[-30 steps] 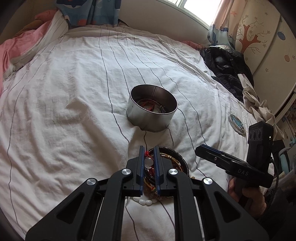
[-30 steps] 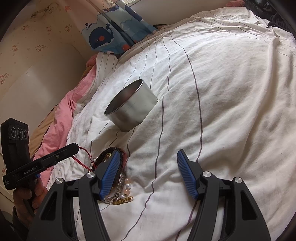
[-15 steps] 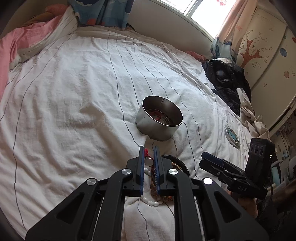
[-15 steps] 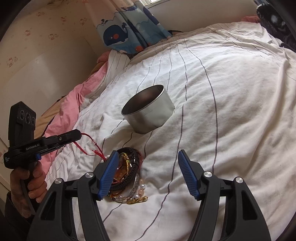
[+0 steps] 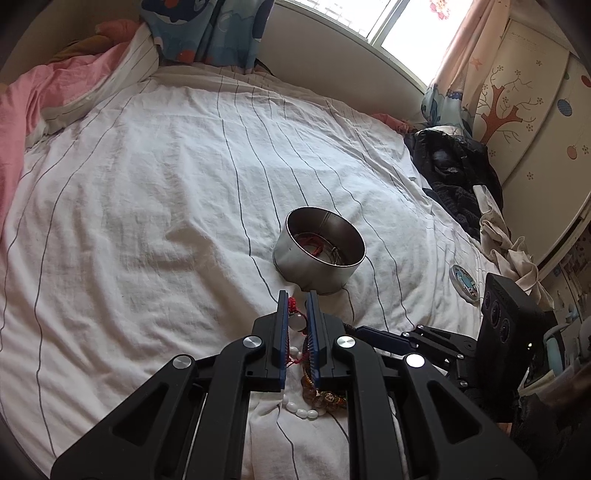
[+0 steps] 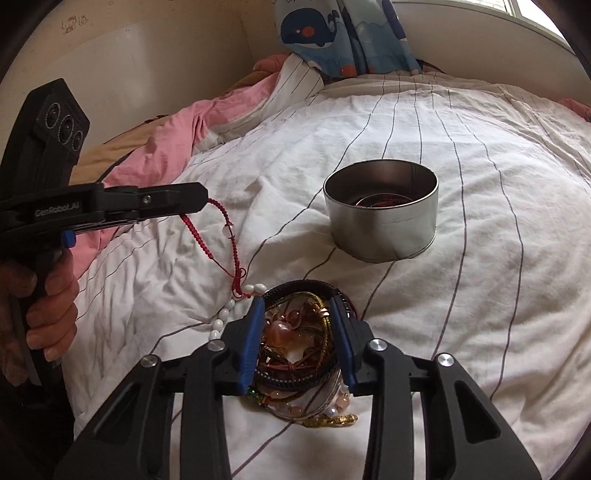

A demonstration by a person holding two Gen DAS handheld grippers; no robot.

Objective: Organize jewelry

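1. Right gripper (image 6: 299, 339): a second ago its jaws stood wide with the jewelry pile (image 6: 299, 354) off to one side of them. It now straddles the pile and the jaws are closing, with the tangled bracelets between the blue pads; whether the pads press on the pile yet cannot be told.
2. Left gripper (image 5: 296, 325): clenched on the red cord bracelet (image 6: 218, 236), as it was a second ago, with a pale bead (image 5: 297, 322) of that bracelet between the pads. In the right wrist view the cord now hangs taut from the gripper tip down to the pile, its lower end by the string of white beads (image 6: 221, 317).
3. A hand (image 6: 44, 314) grips the left gripper's handle at the frame's edge.
4. Metal tin (image 6: 384, 236): stands upright on the striped white bedsheet (image 6: 480, 184) just beyond the pile, apart from it, with red cord visible inside. Position unchanged.
5. A small round disc (image 5: 464, 284) lies on the sheet to the tin's right.
6. Pink bedding (image 6: 177, 144) and a whale-print curtain (image 6: 332, 33) lie at the far end.
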